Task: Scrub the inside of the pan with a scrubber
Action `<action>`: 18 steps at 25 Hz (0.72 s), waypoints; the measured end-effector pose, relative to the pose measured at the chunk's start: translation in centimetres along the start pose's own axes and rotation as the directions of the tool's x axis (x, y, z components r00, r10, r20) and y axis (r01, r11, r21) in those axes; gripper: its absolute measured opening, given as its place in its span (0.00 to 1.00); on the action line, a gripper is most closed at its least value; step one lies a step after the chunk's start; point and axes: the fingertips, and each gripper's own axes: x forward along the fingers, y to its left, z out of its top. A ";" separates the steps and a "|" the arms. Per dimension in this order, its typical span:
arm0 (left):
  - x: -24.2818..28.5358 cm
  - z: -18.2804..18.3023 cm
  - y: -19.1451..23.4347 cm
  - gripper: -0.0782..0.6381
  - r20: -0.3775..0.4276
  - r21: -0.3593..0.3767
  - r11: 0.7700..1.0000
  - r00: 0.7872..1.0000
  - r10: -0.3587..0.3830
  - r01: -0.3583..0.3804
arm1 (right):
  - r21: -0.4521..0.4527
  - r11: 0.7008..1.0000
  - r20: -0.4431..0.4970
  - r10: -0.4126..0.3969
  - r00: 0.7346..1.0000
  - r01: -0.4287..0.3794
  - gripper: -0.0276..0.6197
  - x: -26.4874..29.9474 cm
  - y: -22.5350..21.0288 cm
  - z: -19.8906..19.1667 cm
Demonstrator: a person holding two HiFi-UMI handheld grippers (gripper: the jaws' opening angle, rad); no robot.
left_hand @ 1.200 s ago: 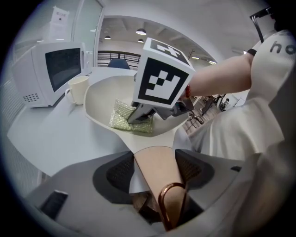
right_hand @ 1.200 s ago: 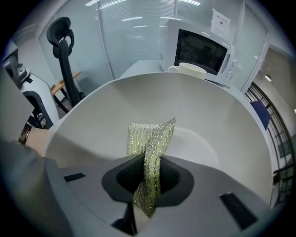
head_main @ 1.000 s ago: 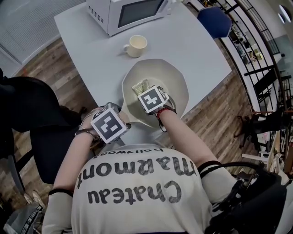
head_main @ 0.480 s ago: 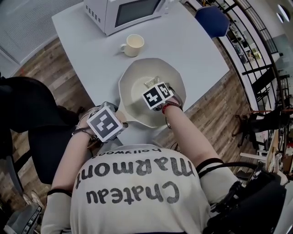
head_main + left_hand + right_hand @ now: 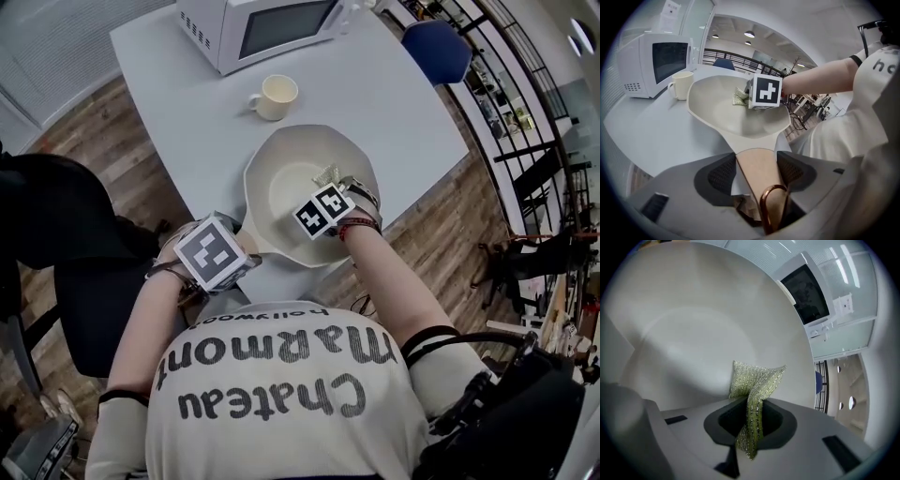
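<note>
Grey table (image 5: 403, 103) carrying pan (image 5: 281, 197). Only in gripper views: left gripper (image 5: 758, 174) fingers clamped on handle (image 5: 754, 154), right gripper (image 5: 749, 420) fingers pinching scrubber (image 5: 752, 378) inside pan. Shifted rightward since a second ago.

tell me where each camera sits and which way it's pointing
Head view: on the person's head, looking steeply down at the table, pan and microwave; shirt and both forearms show.
Left gripper view: on the left tongs, looking along the pan handle they clamp, across the pan; the right forearm shows.
Right gripper view: on the right tongs, looking into the pan past the scrubber they pinch; no body shows.
Shared: head and left gripper views both show the cup and microwave.
</note>
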 end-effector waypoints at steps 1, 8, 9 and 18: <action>0.0 0.0 -0.1 0.51 0.005 -0.013 1.000 1.000 -0.011 0.011 | -0.025 1.000 -0.005 -0.017 1.000 0.017 0.10 0.1 0.0 0.0; -0.2 0.0 0.8 0.51 0.001 -0.001 1.000 1.000 0.018 -0.018 | -0.271 0.960 -0.064 -0.095 0.993 0.074 0.10 0.9 -1.7 -0.3; -0.3 -0.1 1.1 0.51 -0.004 0.009 0.999 0.999 0.037 -0.037 | -0.299 0.950 -0.063 -0.113 0.992 0.090 0.10 0.9 -2.1 -0.4; -0.9 0.3 0.4 0.45 0.078 -0.053 0.998 0.997 -0.013 0.017 | -0.319 0.921 0.016 -0.229 0.973 0.222 0.11 0.4 -7.6 -0.4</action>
